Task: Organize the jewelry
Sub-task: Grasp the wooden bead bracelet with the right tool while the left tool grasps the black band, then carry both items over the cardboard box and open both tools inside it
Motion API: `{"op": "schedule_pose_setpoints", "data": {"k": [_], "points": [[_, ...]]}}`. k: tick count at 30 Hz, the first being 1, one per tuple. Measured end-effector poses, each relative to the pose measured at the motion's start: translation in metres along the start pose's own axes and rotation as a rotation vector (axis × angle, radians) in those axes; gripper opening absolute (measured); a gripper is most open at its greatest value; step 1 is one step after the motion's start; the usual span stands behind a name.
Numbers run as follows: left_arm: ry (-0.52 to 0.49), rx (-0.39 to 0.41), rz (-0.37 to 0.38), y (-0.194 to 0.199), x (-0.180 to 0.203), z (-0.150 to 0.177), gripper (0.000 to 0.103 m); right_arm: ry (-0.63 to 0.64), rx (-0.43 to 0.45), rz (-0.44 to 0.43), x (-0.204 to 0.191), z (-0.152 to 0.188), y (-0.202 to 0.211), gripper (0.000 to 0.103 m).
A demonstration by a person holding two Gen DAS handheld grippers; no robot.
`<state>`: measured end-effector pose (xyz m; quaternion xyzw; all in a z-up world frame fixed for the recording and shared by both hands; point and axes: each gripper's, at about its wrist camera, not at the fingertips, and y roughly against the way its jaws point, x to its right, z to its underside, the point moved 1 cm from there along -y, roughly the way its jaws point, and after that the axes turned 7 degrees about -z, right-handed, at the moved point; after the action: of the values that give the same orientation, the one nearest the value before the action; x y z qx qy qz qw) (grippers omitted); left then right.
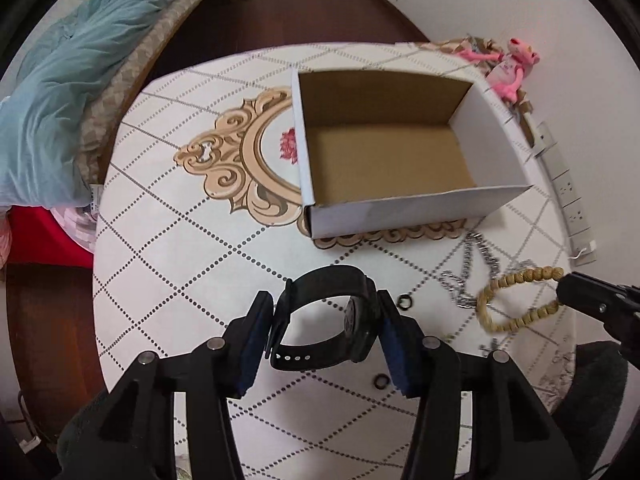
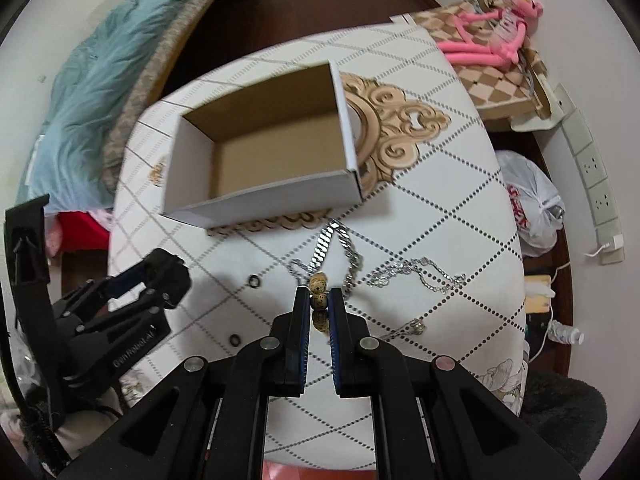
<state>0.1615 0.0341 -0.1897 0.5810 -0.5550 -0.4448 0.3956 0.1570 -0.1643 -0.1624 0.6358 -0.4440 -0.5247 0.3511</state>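
Observation:
An open white cardboard box (image 1: 420,210) with a bare brown floor stands on the patterned table; it also shows in the right wrist view (image 2: 256,204). My left gripper (image 1: 324,304) is shut on a black watch (image 1: 332,276), held just above the table in front of the box. My right gripper (image 2: 319,294) is shut on a tan bead bracelet (image 2: 320,284), seen as a hanging loop in the left wrist view (image 1: 516,304). Silver chains (image 2: 416,274) lie on the table under and right of the right gripper. Small dark rings (image 1: 405,301) lie near the left gripper.
A pink plush toy (image 2: 492,36) lies on a checkered box at the far right. A blue blanket (image 1: 60,92) covers a bed to the left. A white plastic bag (image 2: 528,196) and wall sockets (image 2: 596,176) are beyond the table's right edge.

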Motion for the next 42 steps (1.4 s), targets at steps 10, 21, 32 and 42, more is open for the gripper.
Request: {"op": "schedule_pose_setpoints", "data": {"k": [10,21,32,42], "points": [[0.061,0.093,0.084,0.058,-0.001,-0.018,0.048,0.046,0.091,-0.069,-0.023,-0.018,0.05,0.009],[0.097,0.098,0.141,0.045,-0.01,-0.089,0.048,0.109,0.131,-0.071,-0.048,-0.096,0.052,0.009],[0.181,-0.051,0.272,-0.007,-0.011,-0.133,0.053,0.075,-0.015,-0.098,-0.037,-0.153,-0.018,0.009],[0.185,-0.007,0.11,-0.002,-0.026,-0.131,0.098,0.005,-0.06,-0.118,-0.012,-0.157,-0.026,0.052]]}}
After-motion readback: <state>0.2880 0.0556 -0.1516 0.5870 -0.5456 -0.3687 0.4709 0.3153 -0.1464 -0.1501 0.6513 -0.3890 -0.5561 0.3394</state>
